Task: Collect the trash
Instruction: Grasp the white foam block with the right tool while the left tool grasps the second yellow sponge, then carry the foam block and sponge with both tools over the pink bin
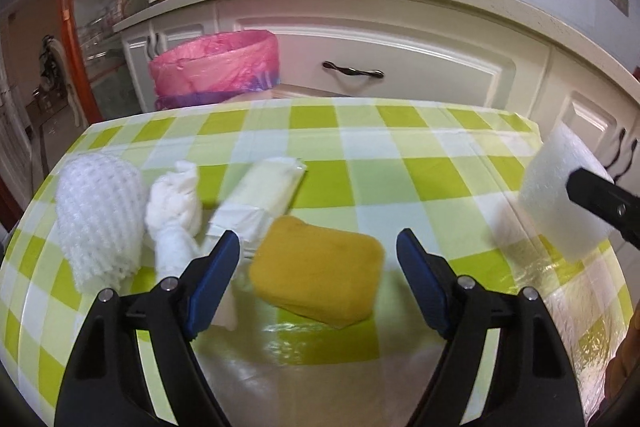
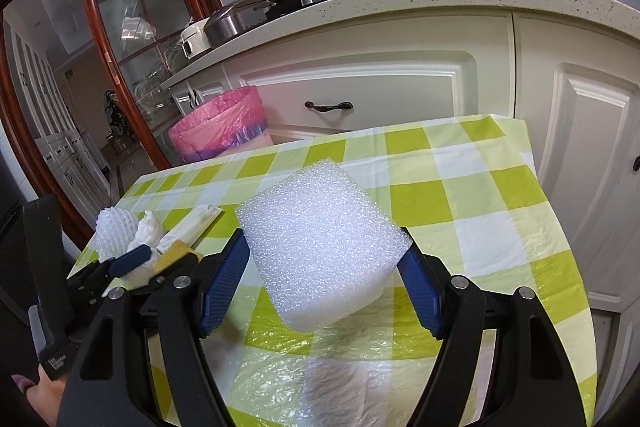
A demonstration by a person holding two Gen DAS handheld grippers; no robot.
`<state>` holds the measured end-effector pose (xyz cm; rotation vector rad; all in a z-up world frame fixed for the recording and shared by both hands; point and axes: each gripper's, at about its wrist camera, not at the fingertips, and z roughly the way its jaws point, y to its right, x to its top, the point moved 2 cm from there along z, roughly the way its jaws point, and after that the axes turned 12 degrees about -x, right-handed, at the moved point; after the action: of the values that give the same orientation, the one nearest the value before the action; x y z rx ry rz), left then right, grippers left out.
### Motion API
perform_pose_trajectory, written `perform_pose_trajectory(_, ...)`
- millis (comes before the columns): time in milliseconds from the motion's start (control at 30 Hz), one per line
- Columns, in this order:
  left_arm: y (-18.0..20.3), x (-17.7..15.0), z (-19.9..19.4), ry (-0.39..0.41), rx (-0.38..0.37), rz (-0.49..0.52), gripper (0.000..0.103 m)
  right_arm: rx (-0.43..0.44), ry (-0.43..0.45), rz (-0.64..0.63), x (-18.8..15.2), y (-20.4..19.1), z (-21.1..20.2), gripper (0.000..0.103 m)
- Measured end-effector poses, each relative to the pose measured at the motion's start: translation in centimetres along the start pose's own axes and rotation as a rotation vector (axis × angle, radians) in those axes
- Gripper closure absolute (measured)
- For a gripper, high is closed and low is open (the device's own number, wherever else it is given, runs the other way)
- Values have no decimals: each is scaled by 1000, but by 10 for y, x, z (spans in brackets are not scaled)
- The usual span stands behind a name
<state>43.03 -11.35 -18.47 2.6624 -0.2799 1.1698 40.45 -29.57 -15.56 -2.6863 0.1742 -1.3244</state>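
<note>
Left wrist view. My left gripper (image 1: 318, 259) points down at the checked table (image 1: 400, 147), jaws apart and straddling the yellow sponge (image 1: 320, 271). I see a gap on both sides of the sponge, so the pads are not pressing it yet. Left of it, in a row: a foam net (image 1: 100, 219), a twisted tissue (image 1: 174, 211) and a pale wrapper (image 1: 264, 195). The bin (image 1: 216, 67), lined with a pink bag, stands on the floor beyond the table's far edge. At the right edge of this view, the right gripper carries a white foam block (image 1: 560, 195) above the table.

Right wrist view. My right gripper (image 2: 324, 267) is clamped on the foam block (image 2: 320, 251), a pad against each side, the block lifted off the cloth. The bin (image 2: 220, 127) shows far left, past the table corner. The left gripper (image 2: 140, 259) sits low at the left, over the sponge (image 2: 176, 253) and the other scraps.

Step in hand, as I judge it: one piece secured on the right, a second being taken on the left. Next I should close the left jaws onto the sponge, lift, then carry both loads over the far edge to the bin. The foam is light and may slip if squeezed unevenly.
</note>
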Motion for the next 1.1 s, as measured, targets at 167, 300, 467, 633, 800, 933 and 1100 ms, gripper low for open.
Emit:
perform_pose_trajectory(167,4,1,13,-56,-13,4,25,-9,7,14,2,5,-4,33)
perform_pose_trajectory(300,1,0,16,-74,-23,-15,50,-14,6,18,2,6,-5,33)
perform_pose_trajectory(467,3,-1,8,-29,-31,-1,54,-15,6,6,1,2,-8,33)
perform_pose_trajectory(633,11,-1,-7,19,-37,27,56,-26,9,-6,-2,-1,-15,33)
perform_pose_trajectory(800,13,3,-37,103,-48,36,56,-45,31,-15,-1,-5,-28,33)
perform_pose_trajectory(933,11,2,-63,160,-69,27,56,-71,57,-42,-1,-14,-41,33)
perform_pose_trajectory(1100,2,-6,-98,216,-100,14,55,-86,94,-58,-5,-33,-62,33)
